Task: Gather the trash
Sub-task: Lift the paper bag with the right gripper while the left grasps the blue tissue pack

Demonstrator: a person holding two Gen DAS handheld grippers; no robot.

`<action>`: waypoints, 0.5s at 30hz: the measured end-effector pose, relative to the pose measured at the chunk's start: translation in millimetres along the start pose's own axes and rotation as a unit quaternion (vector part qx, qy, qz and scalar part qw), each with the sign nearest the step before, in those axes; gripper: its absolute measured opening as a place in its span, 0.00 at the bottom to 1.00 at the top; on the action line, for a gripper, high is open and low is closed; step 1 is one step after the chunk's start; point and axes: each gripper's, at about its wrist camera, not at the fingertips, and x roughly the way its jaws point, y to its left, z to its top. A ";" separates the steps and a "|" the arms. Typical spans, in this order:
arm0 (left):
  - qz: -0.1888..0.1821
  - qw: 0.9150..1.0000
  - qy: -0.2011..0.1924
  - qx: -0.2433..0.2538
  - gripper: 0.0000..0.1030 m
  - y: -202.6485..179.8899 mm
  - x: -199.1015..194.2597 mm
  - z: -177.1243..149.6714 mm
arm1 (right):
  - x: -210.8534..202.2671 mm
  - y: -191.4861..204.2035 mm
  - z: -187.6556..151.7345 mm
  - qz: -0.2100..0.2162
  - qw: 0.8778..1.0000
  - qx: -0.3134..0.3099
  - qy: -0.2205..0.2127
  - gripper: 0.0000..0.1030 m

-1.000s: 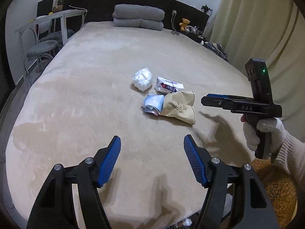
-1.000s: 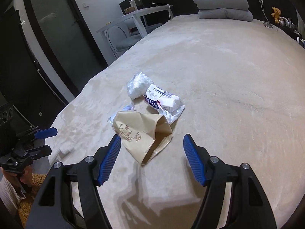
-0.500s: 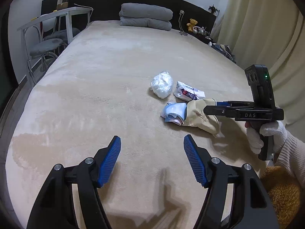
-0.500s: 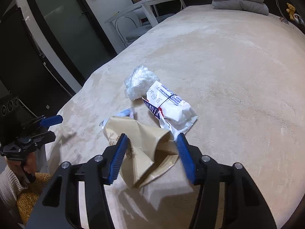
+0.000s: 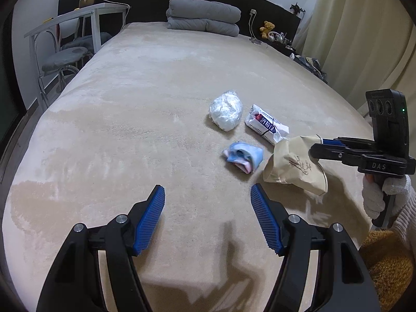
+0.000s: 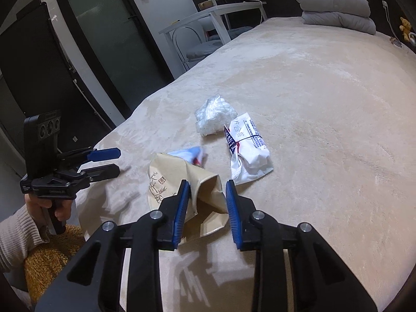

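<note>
The right gripper [image 6: 205, 195], wide open and short of the paper bag [image 6: 182, 182] a second ago, is now clamped on the bag's edge. The bag is pulled clear of the blue wrapper [image 5: 243, 156], which lies fully exposed, no longer partly covered.

The blue-and-pink wrapper [image 6: 191, 156] is motion-blurred and half hidden behind the tan paper bag [image 6: 179, 179]. At two o'clock, items beside the teddy bear [image 5: 267, 27] are too small to identify.
</note>
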 end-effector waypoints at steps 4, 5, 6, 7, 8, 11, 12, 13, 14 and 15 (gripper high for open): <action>0.003 1.000 -0.001 0.013 0.75 -10.7 8.5 5.8 | -19.5 -1.4 -1.6 -0.028 0.999 0.011 -0.029 0.29; 0.004 1.000 -0.001 0.017 0.75 -13.0 11.4 7.2 | -24.8 -2.3 -1.4 -0.028 0.999 0.016 -0.037 0.29; 0.003 1.000 0.001 0.018 0.75 -15.1 15.2 8.8 | -30.6 -3.4 -1.4 -0.033 0.998 0.018 -0.045 0.29; 0.003 1.000 0.003 0.018 0.75 -17.0 18.8 10.7 | -36.6 -4.3 -1.7 -0.040 0.998 0.022 -0.052 0.29; 0.003 1.000 0.004 0.019 0.75 -19.2 22.7 12.6 | -42.3 -6.3 -2.2 -0.043 0.997 0.029 -0.059 0.29; 0.002 0.999 0.008 0.031 0.76 -28.8 35.0 17.8 | -54.7 -11.1 -3.9 -0.059 0.995 0.045 -0.070 0.29; 0.004 0.999 0.010 0.037 0.76 -32.3 40.2 19.6 | -58.8 -12.7 -5.6 -0.065 0.994 0.048 -0.072 0.29; 0.007 0.999 0.013 0.041 0.76 -35.1 45.2 21.0 | -62.5 -14.9 -6.4 -0.071 0.993 0.054 -0.074 0.29; 0.008 0.999 0.017 0.044 0.76 -37.4 50.3 22.7 | -66.2 -16.0 -8.1 -0.079 0.992 0.055 -0.077 0.29; 0.009 0.999 0.020 0.045 0.76 -39.9 55.2 24.2 | -70.0 -16.0 -9.5 -0.090 0.991 0.053 -0.081 0.29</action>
